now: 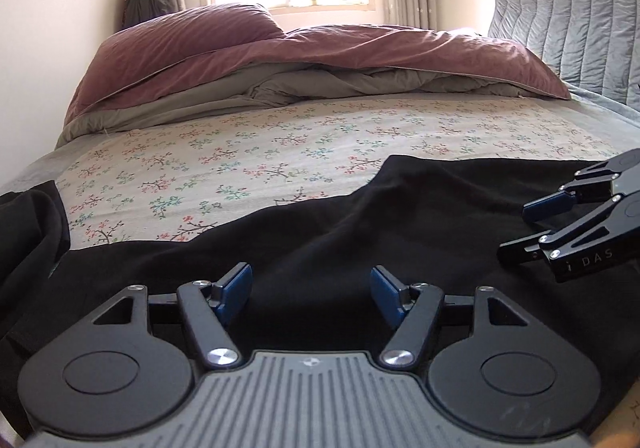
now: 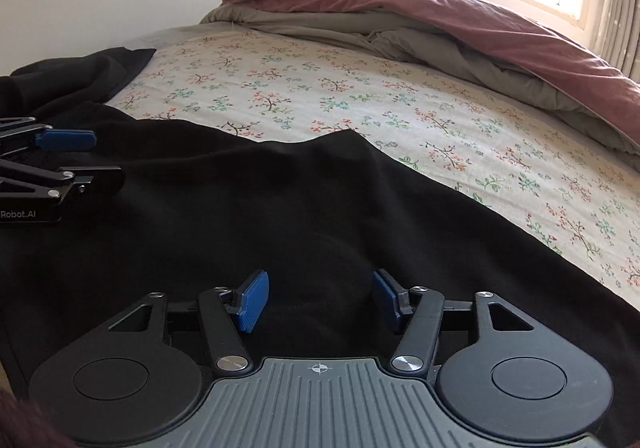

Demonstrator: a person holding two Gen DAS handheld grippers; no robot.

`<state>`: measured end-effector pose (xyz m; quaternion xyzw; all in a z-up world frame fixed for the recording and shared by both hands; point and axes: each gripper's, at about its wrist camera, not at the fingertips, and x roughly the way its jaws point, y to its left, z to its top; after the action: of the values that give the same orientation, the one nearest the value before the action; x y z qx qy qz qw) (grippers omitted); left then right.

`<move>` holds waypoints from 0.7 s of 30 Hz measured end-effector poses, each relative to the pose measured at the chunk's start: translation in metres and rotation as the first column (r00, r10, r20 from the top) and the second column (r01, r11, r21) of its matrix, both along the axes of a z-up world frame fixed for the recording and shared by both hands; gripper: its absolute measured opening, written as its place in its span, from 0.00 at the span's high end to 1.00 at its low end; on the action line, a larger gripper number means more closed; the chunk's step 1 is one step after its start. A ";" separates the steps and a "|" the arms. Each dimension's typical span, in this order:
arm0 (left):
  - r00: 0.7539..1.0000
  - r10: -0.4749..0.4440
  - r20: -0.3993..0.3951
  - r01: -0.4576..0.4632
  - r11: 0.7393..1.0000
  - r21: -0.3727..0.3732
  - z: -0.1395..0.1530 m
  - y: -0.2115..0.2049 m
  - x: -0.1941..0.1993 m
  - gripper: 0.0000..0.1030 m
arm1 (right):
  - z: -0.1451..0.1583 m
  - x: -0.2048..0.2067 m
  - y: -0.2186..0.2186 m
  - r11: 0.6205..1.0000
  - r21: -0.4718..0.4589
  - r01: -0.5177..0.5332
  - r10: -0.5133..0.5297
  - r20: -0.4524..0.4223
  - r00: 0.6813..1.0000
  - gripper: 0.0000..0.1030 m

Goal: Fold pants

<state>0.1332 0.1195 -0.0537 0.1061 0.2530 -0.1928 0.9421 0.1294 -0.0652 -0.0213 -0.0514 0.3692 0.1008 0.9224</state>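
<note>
Pants (image 2: 280, 216) lie flat on the bed (image 2: 360, 88); with left tool (image 1: 311, 294) and right tool (image 2: 320, 298) both released and empty, I pinch one edge evenly.

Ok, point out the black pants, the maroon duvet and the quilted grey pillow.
black pants (image 1: 400, 208): left wrist view, on the flat cloth ahead of the gripper.
maroon duvet (image 1: 360, 48): left wrist view, on its top fold.
quilted grey pillow (image 1: 572, 28): left wrist view, on its stitched front face.
</note>
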 end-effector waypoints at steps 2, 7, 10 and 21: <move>0.999 -0.038 -0.007 0.038 0.998 0.040 -0.007 -0.009 -0.011 0.23 | 0.002 -0.011 -0.011 1.000 0.002 0.009 -0.009 -0.004 1.000 0.39; 0.999 -0.044 -0.020 0.046 0.996 0.081 -0.020 -0.008 -0.031 0.21 | 0.003 -0.042 -0.045 1.000 -0.006 0.028 -0.028 -0.020 0.999 0.34; 0.996 -0.025 -0.089 0.028 0.999 0.042 -0.015 0.002 -0.031 0.20 | 0.003 -0.060 -0.071 0.999 -0.013 0.041 -0.042 -0.043 0.998 0.32; 0.973 -0.081 -0.216 0.086 0.996 0.014 0.012 -0.044 -0.051 0.13 | 0.004 -0.087 -0.158 0.983 -0.056 0.173 -0.177 -0.094 0.980 0.26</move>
<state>0.0824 0.0757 -0.0413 0.1060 0.3508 -0.2396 0.8991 0.0429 -0.2233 -0.0170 -0.0358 0.4198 0.0128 0.9068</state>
